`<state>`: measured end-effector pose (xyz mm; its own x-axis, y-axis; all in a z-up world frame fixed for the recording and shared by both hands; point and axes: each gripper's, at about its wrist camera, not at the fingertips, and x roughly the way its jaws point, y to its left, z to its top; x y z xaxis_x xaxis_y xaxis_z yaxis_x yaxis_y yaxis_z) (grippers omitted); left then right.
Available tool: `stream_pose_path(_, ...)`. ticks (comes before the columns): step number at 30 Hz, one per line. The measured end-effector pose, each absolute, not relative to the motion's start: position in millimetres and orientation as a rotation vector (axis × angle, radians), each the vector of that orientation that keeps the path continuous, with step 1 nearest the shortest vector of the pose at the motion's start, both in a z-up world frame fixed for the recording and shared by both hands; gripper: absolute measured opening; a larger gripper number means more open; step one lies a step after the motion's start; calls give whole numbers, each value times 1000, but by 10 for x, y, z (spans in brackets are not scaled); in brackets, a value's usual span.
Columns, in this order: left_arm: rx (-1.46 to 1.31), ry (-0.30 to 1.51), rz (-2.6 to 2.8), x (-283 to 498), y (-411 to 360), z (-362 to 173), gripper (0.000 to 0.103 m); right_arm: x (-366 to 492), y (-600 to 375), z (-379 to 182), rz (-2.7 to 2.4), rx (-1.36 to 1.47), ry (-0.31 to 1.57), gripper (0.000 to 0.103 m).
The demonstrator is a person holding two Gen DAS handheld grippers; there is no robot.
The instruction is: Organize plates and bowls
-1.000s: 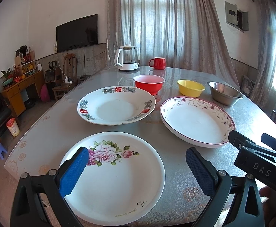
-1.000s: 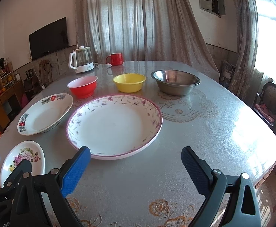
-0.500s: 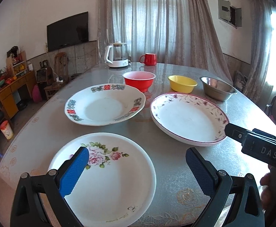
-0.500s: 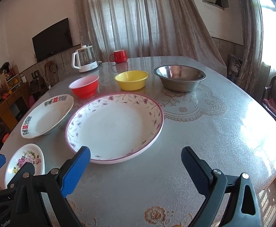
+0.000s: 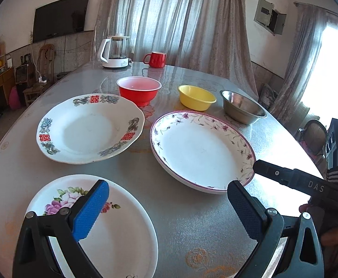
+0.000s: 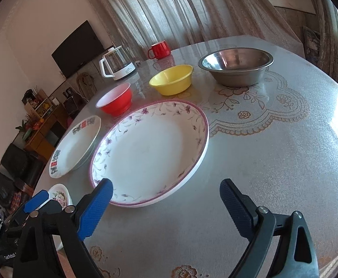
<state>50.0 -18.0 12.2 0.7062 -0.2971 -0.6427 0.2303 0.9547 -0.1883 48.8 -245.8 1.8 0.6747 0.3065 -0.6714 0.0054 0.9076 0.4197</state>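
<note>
Left wrist view: left gripper [image 5: 167,210] fingers spread wide, empty, above rose plate [image 5: 122,231] at worktop [image 5: 192,220] near edge. Right gripper [image 6: 166,208] fingers also spread, empty, just short of purple-rim plate [image 6: 150,153]. Red-character plate [image 5: 87,127] to its left; red bowl [image 5: 138,92], yellow bowl [image 5: 196,97], steel bowl [image 5: 242,110] in row behind, all apart.

Black frames, blue ribbed fingers [image 5: 90,210], silver screws
</note>
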Motion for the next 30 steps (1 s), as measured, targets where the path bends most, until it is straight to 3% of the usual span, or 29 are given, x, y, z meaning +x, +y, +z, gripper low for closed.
stream_pose_path(1,-87,741,-296,534,-197,123,102,521,-2489,-17,184,432,833,75)
stream_pose_path(6,-54,749,-300,678,-271,174,102,647,-2585,-151,155,463,862,52)
stream_pose_path(18,-26,819,-373,991,-498,147,95,902,-2704,-232,125,438,886,47)
stream_pose_path(27,-42,874,-423,1231,-586,100,75,1009,-2688,-263,124,400,889,46)
stream_pose_path(30,-53,904,-426,1327,-577,70,61,1044,-2686,-272,118,385,895,36)
